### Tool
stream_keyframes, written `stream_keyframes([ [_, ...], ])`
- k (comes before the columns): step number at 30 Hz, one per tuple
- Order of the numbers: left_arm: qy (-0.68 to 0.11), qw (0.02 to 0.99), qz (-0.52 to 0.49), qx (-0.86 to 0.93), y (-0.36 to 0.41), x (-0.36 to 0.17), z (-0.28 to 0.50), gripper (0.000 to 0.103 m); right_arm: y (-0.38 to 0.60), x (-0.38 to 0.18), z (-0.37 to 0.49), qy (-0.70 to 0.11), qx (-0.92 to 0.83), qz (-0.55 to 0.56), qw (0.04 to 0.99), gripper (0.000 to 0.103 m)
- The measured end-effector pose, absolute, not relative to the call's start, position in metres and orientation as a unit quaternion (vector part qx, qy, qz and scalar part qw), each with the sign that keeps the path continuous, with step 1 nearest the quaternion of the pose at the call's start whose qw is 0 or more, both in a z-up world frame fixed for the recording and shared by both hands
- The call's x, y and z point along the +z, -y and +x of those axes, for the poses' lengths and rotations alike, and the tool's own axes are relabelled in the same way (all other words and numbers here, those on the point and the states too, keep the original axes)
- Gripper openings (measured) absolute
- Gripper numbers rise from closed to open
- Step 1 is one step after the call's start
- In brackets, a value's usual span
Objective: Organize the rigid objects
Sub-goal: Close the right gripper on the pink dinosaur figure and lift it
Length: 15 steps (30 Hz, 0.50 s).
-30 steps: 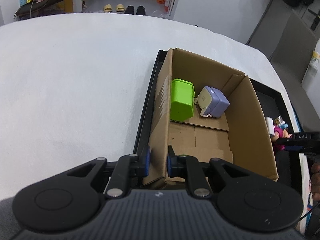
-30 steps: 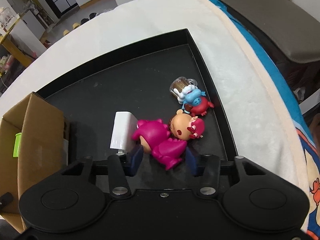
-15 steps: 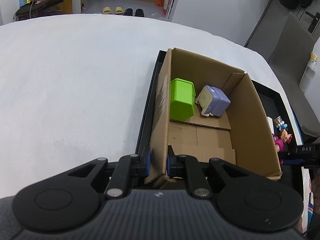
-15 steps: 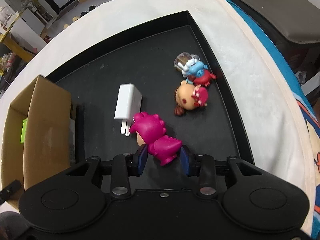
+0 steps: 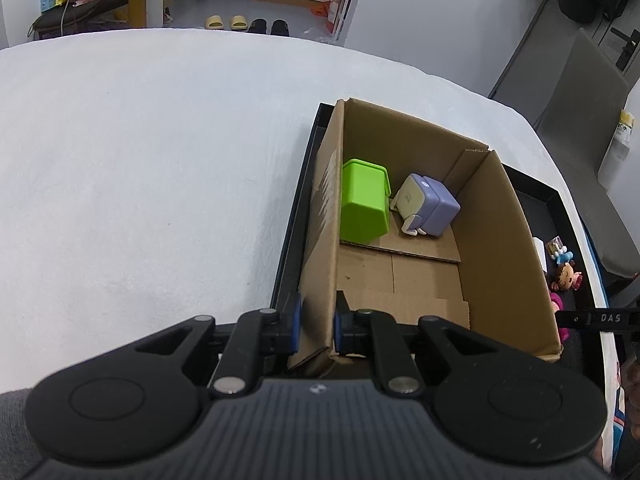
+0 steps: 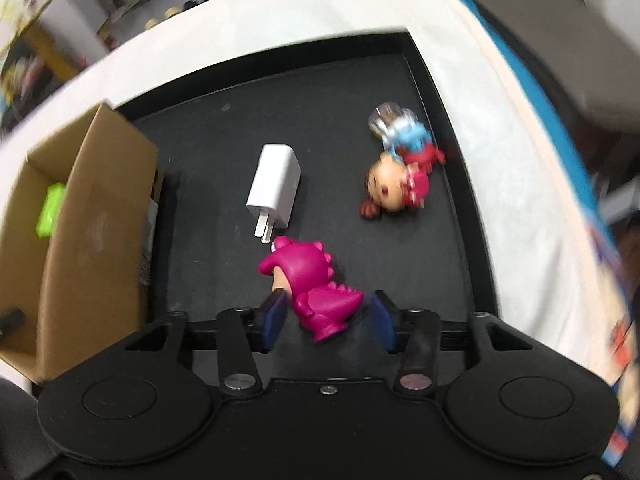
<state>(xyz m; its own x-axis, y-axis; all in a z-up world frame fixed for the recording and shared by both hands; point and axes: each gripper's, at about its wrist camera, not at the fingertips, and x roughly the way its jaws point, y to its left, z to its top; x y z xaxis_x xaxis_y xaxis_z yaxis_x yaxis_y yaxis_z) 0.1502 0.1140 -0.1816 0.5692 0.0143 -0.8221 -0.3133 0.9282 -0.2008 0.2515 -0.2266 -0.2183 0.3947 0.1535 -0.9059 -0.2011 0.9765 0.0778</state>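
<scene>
Pinching the near corner wall of the cardboard box (image 5: 496, 216), the left gripper (image 5: 316, 322) is keeping its 2 blue-padded jaws pressed on either face of the cardboard. That box is sitting in a black tray (image 5: 560, 204) on a white cloth-covered surface (image 5: 160, 160). Inside the box, at its far end, a green block (image 5: 364, 204) is lying beside a lilac cube toy (image 5: 430, 208), the 2 just about touching.

Over on the other side, the right gripper (image 6: 326, 318) is pointing down at the open part of the tray (image 6: 300, 88), and its jaws have just been opening. They are now standing spread, with the pink dinosaur figure (image 6: 312, 284) lying on the tray floor between them; the right pad is clearly apart from it, while the left pad is close to its side and contact cannot be told through the blur. A white charger plug (image 6: 274, 188) is lying just beyond the dinosaur's head, prongs toward it. Farther right, near the tray's wall, a doll head with red hair ornaments (image 6: 394, 188) is resting against a small blue and red figure (image 6: 416, 142), with a clear jar-like piece (image 6: 382, 120) touching that one. The box's outer wall (image 6: 100, 240) is showing at the left.
</scene>
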Motion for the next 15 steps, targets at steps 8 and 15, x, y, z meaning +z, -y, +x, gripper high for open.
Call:
stream_keyframes([
  [8, -0.45, 0.871, -0.169, 0.098, -0.114, -0.181, 0.148, 0.014, 0.205, -0.219, 0.249, -0.515, 0.143, -0.105, 0.838, 0.062],
  [15, -0.446, 0.871, -0.177, 0.103, -0.115, -0.181, 0.148, 0.015, 0.19, -0.226, 0.24, -0.486, 0.148, -0.179, 0.842, 0.061],
])
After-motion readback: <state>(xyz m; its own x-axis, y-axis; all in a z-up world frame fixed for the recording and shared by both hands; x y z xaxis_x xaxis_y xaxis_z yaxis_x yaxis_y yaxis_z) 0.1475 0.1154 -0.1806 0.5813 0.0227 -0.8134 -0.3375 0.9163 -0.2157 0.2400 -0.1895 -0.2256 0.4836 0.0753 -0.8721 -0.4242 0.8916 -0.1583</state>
